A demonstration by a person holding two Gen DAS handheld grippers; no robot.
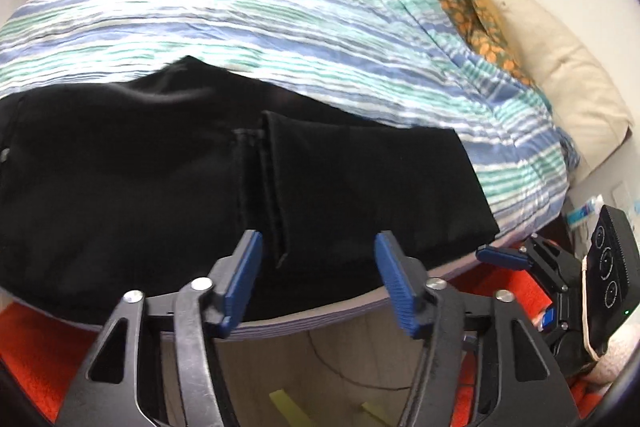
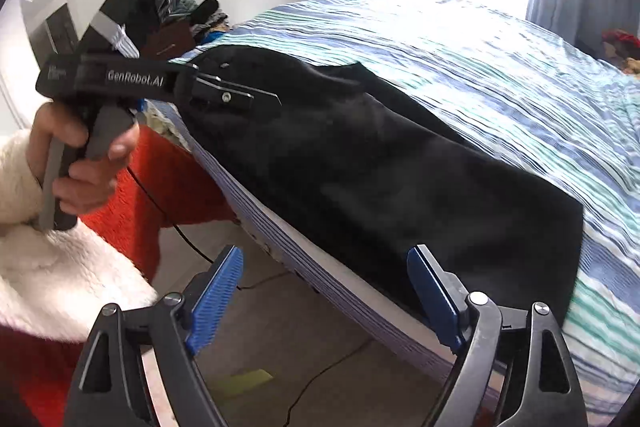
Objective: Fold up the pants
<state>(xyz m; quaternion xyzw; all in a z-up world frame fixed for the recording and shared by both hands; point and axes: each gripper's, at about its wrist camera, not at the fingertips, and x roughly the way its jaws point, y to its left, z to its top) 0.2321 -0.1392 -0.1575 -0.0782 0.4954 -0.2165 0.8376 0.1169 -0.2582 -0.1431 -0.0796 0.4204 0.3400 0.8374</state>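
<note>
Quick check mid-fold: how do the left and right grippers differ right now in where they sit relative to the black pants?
The left gripper faces the black pants squarely near their middle seam, while the right gripper sits at one end of the pants. The left gripper's view looks across the bed; the right gripper's view runs along the pants' length. Both are open, empty, and hover at the bed edge.

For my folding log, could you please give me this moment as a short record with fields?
garment: black pants, lying along the near edge of the bed
surface: striped bedspread
left gripper: open, empty, at the pants' near edge
right gripper: open, empty, near the mattress edge
fold state: one layer already lies over another
nearby: cream pillow
</note>
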